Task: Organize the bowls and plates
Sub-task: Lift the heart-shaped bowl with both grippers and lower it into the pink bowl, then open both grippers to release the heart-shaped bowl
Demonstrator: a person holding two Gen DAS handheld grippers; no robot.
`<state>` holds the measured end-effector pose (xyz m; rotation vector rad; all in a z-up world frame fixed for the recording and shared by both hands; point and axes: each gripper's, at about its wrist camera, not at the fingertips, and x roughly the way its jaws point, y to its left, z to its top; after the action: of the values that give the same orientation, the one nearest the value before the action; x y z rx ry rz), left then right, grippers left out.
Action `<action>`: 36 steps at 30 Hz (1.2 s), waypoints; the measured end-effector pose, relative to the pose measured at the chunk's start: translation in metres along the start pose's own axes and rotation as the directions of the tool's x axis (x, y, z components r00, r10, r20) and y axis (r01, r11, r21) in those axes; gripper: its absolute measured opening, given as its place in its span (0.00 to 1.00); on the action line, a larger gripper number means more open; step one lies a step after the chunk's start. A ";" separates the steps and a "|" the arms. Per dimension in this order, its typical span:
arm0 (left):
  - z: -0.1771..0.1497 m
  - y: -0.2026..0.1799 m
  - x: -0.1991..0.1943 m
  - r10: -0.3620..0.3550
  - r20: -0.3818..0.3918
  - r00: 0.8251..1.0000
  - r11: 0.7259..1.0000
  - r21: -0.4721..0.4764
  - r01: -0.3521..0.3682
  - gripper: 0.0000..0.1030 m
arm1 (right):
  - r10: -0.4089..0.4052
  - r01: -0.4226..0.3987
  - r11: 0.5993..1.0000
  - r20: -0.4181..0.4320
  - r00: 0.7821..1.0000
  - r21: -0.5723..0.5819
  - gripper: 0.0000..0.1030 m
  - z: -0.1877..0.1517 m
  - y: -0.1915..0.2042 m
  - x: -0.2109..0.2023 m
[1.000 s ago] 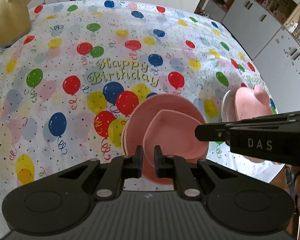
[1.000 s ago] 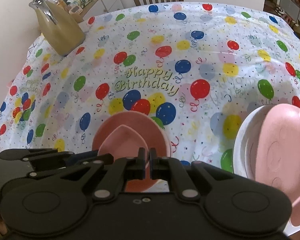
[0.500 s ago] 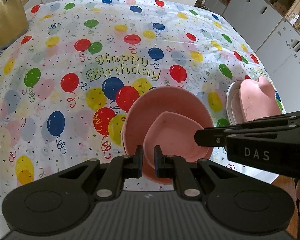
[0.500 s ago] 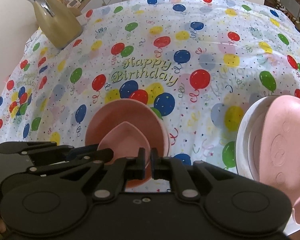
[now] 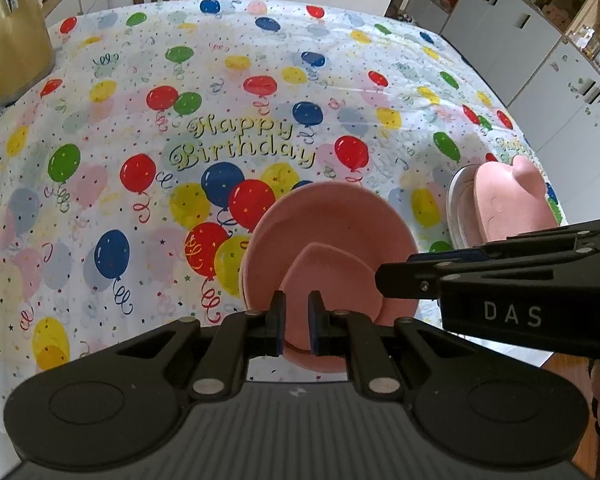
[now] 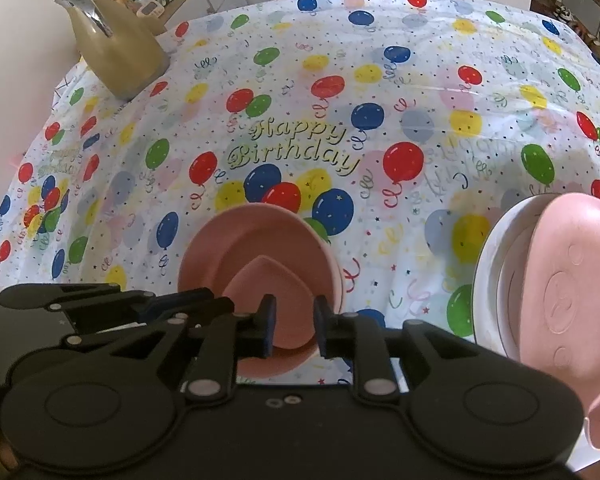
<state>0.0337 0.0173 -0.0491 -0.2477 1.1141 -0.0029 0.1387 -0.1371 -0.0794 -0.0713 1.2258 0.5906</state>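
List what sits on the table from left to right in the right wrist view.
Gold jug → round pink plate with the heart-shaped pink dish on it → white plate carrying the pink embossed dish.

Our left tongs (image 5: 297, 326): angled steeply down, jaws nearly shut. Our right tongs (image 6: 294, 330): angled steeply down alongside, jaws opening.

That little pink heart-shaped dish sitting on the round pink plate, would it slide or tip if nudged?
The heart-shaped dish looks matte and shallow with a wide, low profile, so tipping seems unlikely. It rests loose on the smooth round plate, so a sideways nudge would probably slide it. It looks like stiff, light plastic.
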 end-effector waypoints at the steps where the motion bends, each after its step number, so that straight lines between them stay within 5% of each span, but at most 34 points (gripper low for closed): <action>1: 0.000 0.000 -0.002 -0.002 0.004 1.000 1.000 0.001 0.002 0.10 | 0.000 0.000 1.000 0.004 1.000 -0.002 0.21 0.000 0.000 -0.002; 18: -0.009 -0.003 -0.034 0.002 0.067 0.998 0.999 0.038 -0.004 0.15 | 0.003 -0.001 1.000 0.094 0.996 -0.019 0.39 -0.012 0.005 -0.037; 23: -0.013 0.001 -0.044 -0.007 0.095 0.995 1.000 0.026 0.005 0.41 | 0.007 -0.003 0.999 0.125 0.992 -0.032 0.51 -0.018 0.007 -0.046; 25: -0.014 0.001 -0.049 -0.001 0.114 0.993 1.000 0.028 -0.002 0.65 | 0.006 -0.001 0.999 0.140 0.990 -0.034 0.55 -0.019 0.008 -0.049; 32: -0.016 0.004 -0.055 0.002 0.135 0.991 0.999 0.032 -0.006 0.68 | 0.005 0.002 0.999 0.189 0.982 -0.034 0.82 -0.024 0.005 -0.059; 36: -0.017 0.006 -0.052 0.002 0.140 0.990 1.000 0.029 -0.007 0.73 | -0.002 0.008 1.000 0.205 0.979 -0.028 0.89 -0.027 0.003 -0.059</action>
<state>-0.0055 0.0263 -0.0110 -0.2157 0.9741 0.0021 0.1012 -0.1672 -0.0351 -0.0364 1.0165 0.5966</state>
